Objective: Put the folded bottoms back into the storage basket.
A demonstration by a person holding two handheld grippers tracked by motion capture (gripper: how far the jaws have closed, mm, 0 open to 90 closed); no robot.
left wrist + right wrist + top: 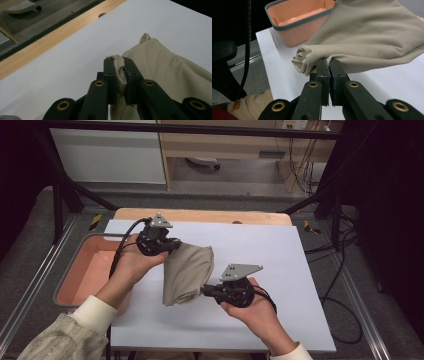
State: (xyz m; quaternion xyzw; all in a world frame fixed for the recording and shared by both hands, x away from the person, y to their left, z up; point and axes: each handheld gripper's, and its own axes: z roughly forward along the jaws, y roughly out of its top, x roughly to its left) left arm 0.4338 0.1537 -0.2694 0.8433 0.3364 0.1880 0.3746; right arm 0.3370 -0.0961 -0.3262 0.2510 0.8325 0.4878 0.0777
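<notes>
A beige knit cloth (187, 272) hangs folded between both grippers above the white sheet (280, 255). My left gripper (174, 245) is shut on the cloth's upper left corner; in the left gripper view the cloth (170, 72) is bunched between the jaws at the gripper (120, 66). My right gripper (205, 289) is shut on the cloth's lower right edge. In the right gripper view the cloth (372, 32) drapes up and away from the gripper (327, 62), with a rolled end at the left.
An orange bin with a grey rim (87, 270) stands at the table's left edge, also the bin (297, 17) behind the cloth. The wooden table edge (200, 215) runs along the far side. Cables (340, 300) lie on the floor to the right.
</notes>
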